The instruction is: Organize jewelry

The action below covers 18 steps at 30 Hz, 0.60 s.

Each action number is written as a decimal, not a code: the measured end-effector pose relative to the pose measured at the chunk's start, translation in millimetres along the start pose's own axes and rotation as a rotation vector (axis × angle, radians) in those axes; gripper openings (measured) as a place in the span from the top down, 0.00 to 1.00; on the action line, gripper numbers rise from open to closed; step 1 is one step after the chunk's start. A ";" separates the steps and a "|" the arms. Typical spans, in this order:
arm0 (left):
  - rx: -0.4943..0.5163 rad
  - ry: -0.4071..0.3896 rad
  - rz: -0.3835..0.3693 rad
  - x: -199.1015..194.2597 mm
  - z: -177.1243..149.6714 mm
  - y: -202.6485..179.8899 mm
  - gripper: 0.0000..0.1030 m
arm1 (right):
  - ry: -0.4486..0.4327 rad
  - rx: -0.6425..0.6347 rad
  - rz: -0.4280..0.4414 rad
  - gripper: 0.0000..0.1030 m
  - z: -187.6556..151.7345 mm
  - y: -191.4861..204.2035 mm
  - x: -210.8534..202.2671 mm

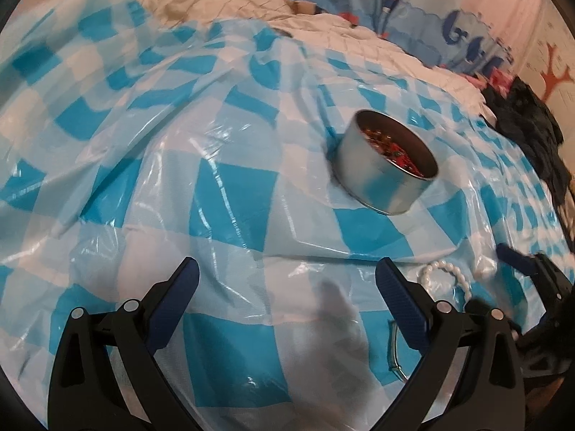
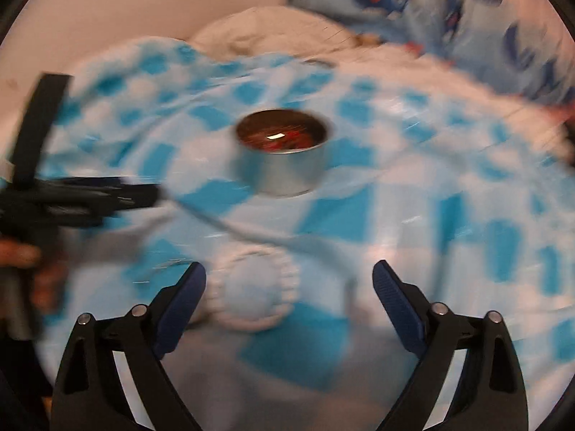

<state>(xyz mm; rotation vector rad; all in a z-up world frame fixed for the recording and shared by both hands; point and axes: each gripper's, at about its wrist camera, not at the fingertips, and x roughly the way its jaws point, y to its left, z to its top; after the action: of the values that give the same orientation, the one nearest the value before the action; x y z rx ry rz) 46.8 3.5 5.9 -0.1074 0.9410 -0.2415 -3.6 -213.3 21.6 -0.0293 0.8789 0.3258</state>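
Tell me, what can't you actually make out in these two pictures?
- Contents of the metal tin: red bits in both views, too small and blurred to identify.
- Pearl bracelet: part hidden behind a finger of the left gripper in the left wrist view; smeared by motion blur in the right.
- Thin metal piece: left view, partly covered, type unclear.

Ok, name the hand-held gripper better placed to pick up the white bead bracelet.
Right. The right hand-held gripper stands open with the white bead bracelet lying between its fingers. The left hand-held gripper is open over bare cloth, the bracelet off to its right.
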 end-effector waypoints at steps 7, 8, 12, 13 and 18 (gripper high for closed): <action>0.089 -0.023 -0.088 -10.8 -3.8 -15.8 0.08 | 0.092 0.086 0.057 0.64 -5.0 -14.9 17.9; 0.110 -0.030 -0.108 -13.1 -4.8 -19.7 0.08 | 0.094 0.067 0.041 0.66 -5.1 -11.4 18.7; 0.210 -0.029 -0.180 -17.7 -12.1 -38.9 0.08 | 0.090 -0.016 -0.054 0.88 -10.8 -1.3 18.8; 0.248 -0.027 -0.193 -18.7 -15.3 -45.9 0.08 | 0.079 -0.007 -0.081 0.90 -10.1 -4.3 16.2; 0.369 -0.014 -0.255 -17.8 -26.1 -68.7 0.08 | 0.037 0.045 -0.150 0.92 -4.9 -25.2 5.7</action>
<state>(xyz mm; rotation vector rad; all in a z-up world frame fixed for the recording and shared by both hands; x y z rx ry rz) 4.7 -58.2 18.1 0.1121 0.8542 -0.6449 3.4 -236.5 11.4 -0.0593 0.9146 0.1651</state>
